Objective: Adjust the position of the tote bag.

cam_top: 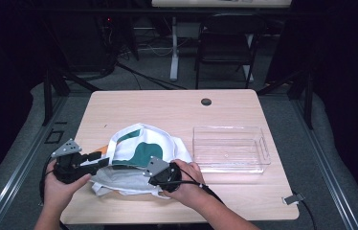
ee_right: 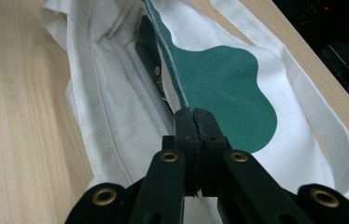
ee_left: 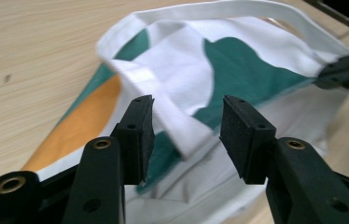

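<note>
Nearest me, my two hands come up from the bottom edge of the high view, each wrapped around a gripper; the left gripper [cam_top: 101, 160] sits at the near-left part of the table [cam_top: 167, 108], pointing across toward the bag, and the right gripper [cam_top: 144, 163] sits just right of it, over the bag's near edge.

In the left gripper view, my jaws stand apart with a clear gap; a folded white strap of the cloth bag [ee_left: 238, 70] lies in that gap, and neither pad presses on it, so I hold nothing on this side. The other gripper's black jaw tips reach in at the right edge of that view, clamped on the bag's rim.

In the right gripper view, my jaws [ee_right: 194, 122] are pressed together on the bag's opening edge, just where the green patch meets the white fabric; the mouth of the bag gapes to their left, showing its white lining and a dark flat thing inside that I cannot make out.

The cloth bag [cam_top: 141, 153] lies crumpled at the table's near centre, white with green and orange patches, its handle looping away from me; just beside it to the right sits a clear plastic bin [cam_top: 229, 148]; farther on, a small dark grommet [cam_top: 206, 101] marks the table's far edge; beyond the table stands a dark chair [cam_top: 227, 43].
</note>
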